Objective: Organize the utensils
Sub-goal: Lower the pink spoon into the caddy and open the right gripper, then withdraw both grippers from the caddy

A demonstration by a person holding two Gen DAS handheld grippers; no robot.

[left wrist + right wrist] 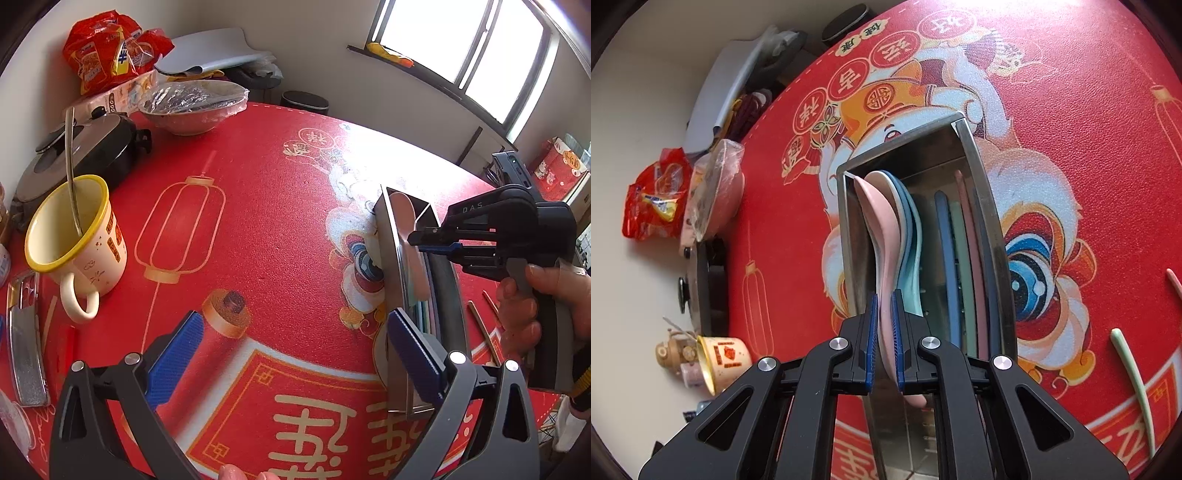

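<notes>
pink spoon point(882, 236) in steel utensil holder point(988, 221)

Red tablecloth point(258, 229), lantern and lion print. Far edge: covered bowl point(192, 107), black pot point(92, 147), red snack bags point(110, 48). Window point(461, 44) bright beyond.

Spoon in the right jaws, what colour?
Pink. The spoon shows best in the right wrist view, alongside blue ones in the steel holder.

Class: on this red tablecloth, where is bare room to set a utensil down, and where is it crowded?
Free: the wide stretch between the yellow-rimmed mug and the steel utensil box. Crowded: behind the mug, around the lidded pot, covered bowl and snack bags.
</notes>
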